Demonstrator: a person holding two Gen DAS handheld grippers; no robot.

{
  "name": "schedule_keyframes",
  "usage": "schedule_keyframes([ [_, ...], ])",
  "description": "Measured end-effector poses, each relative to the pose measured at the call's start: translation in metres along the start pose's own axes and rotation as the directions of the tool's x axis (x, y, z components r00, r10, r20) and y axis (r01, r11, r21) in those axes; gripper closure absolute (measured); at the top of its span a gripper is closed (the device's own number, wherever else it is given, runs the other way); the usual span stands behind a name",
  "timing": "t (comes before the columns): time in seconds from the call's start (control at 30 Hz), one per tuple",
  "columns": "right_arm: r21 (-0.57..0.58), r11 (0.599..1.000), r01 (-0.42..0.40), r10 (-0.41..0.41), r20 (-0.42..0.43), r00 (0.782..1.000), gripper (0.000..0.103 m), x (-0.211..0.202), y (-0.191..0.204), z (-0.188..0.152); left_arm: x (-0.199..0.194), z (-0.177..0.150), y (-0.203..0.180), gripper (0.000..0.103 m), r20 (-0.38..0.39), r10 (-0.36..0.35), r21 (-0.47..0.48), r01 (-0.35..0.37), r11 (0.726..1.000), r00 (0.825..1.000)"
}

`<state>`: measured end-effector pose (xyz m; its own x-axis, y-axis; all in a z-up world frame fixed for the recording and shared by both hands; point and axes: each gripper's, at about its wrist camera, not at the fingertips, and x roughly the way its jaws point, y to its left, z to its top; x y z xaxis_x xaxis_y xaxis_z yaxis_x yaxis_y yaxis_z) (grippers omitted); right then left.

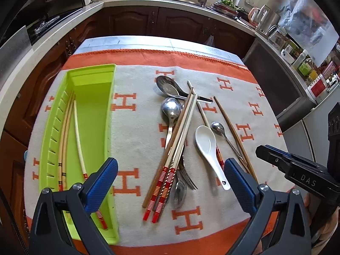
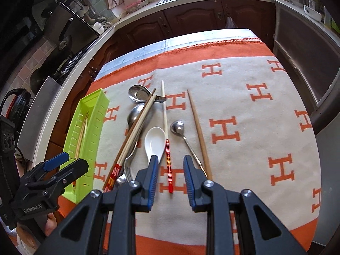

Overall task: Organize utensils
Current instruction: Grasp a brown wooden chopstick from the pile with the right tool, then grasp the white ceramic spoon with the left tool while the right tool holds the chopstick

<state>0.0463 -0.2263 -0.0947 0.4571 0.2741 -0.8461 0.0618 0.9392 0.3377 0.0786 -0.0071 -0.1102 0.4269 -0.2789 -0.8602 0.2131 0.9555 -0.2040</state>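
A lime-green tray (image 1: pixel 93 97) at the left of the cloth holds three pale chopsticks (image 1: pixel 63 131). In the middle lies a heap: red-banded chopsticks (image 1: pixel 176 148), big metal spoons (image 1: pixel 171 108), a fork (image 1: pixel 188 177), a white ceramic spoon (image 1: pixel 207 146), a small metal spoon (image 1: pixel 217 127) and a brown chopstick (image 1: pixel 233 133). My left gripper (image 1: pixel 171 183) hangs wide open above the heap's near end, empty. My right gripper (image 2: pixel 171 175) stands narrowly open above the red-banded end of a single chopstick (image 2: pixel 167 159), beside the white spoon (image 2: pixel 154 142), without touching it.
An orange and beige cloth (image 2: pixel 244 97) with an H pattern covers the table. Dark wooden cabinets (image 1: pixel 180 23), a counter with a sink and a kettle (image 1: pixel 263 14) ring the far side. The cloth's right half (image 2: pixel 265 148) bears no utensils.
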Motion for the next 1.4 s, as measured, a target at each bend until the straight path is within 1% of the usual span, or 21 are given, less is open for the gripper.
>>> schedule_keyframes([
  [0.13, -0.001, 1.000, 0.020, -0.020, -0.010, 1.000, 0.079, 0.009, -0.016, 0.000, 0.018, 0.002, -0.010, 0.011, -0.039, -0.030, 0.008, 0.031, 0.999, 0.999],
  [0.2, -0.004, 1.000, 0.025, -0.025, -0.017, 1.000, 0.079, 0.014, -0.022, 0.001, 0.027, 0.004, -0.015, 0.017, -0.058, -0.039, 0.006, 0.039, 0.999, 0.998],
  [0.27, -0.016, 1.000, 0.026, -0.027, -0.027, 0.999, 0.079, 0.021, -0.028, 0.001, 0.038, 0.005, -0.019, 0.028, -0.088, -0.052, 0.002, 0.052, 0.999, 0.995],
  [0.37, -0.043, 0.998, 0.041, -0.042, -0.038, 0.998, 0.079, 0.032, -0.033, 0.001, 0.052, 0.006, -0.023, 0.037, -0.128, -0.074, -0.012, 0.073, 0.997, 0.989],
  [0.47, -0.082, 0.995, 0.058, -0.063, -0.059, 0.996, 0.079, 0.045, -0.034, 0.000, 0.062, 0.007, -0.028, 0.040, -0.145, -0.077, -0.018, 0.075, 0.997, 0.987],
  [0.57, -0.110, 0.991, 0.071, -0.080, -0.076, 0.994, 0.080, 0.058, -0.035, 0.000, 0.067, 0.008, -0.030, 0.040, -0.156, -0.082, -0.028, 0.079, 0.997, 0.984],
  [0.7, -0.181, 0.976, 0.120, -0.131, -0.050, 0.990, 0.088, 0.062, -0.028, 0.000, 0.076, 0.012, -0.030, 0.041, -0.168, -0.080, -0.042, 0.074, 0.996, 0.983],
  [0.73, -0.196, 0.971, 0.134, -0.145, -0.045, 0.988, 0.094, 0.063, -0.026, 0.001, 0.078, 0.013, -0.030, 0.041, -0.169, -0.079, -0.044, 0.073, 0.996, 0.982],
  [0.77, -0.217, 0.964, 0.155, -0.166, -0.036, 0.985, 0.096, 0.064, -0.025, 0.000, 0.079, 0.014, -0.030, 0.041, -0.170, -0.077, -0.045, 0.071, 0.996, 0.982],
  [0.8, -0.231, 0.959, 0.165, -0.176, -0.029, 0.984, 0.096, 0.064, -0.023, 0.000, 0.080, 0.015, -0.030, 0.041, -0.170, -0.074, -0.045, 0.067, 0.997, 0.983],
  [0.9, -0.221, 0.962, 0.157, -0.167, -0.028, 0.985, 0.096, 0.062, -0.026, -0.002, 0.083, 0.018, -0.030, 0.041, -0.170, -0.071, -0.049, 0.063, 0.997, 0.983],
  [1.13, -0.142, 0.985, 0.098, -0.106, -0.049, 0.993, 0.096, 0.055, -0.038, -0.006, 0.090, 0.026, -0.031, 0.044, -0.167, -0.064, -0.048, 0.057, 0.997, 0.984],
  [1.3, -0.127, 0.988, 0.082, -0.090, -0.052, 0.995, 0.096, 0.051, -0.042, -0.011, 0.094, 0.029, -0.035, 0.051, -0.162, -0.043, -0.034, 0.038, 0.999, 0.986],
  [1.37, -0.118, 0.990, 0.075, -0.081, -0.054, 0.995, 0.096, 0.049, -0.043, -0.013, 0.092, 0.029, -0.036, 0.057, -0.163, -0.048, -0.030, 0.044, 0.999, 0.985],
  [1.4, -0.113, 0.991, 0.071, -0.077, -0.053, 0.996, 0.096, 0.048, -0.044, -0.014, 0.090, 0.029, -0.037, 0.057, -0.162, -0.051, -0.028, 0.047, 0.999, 0.986],
])
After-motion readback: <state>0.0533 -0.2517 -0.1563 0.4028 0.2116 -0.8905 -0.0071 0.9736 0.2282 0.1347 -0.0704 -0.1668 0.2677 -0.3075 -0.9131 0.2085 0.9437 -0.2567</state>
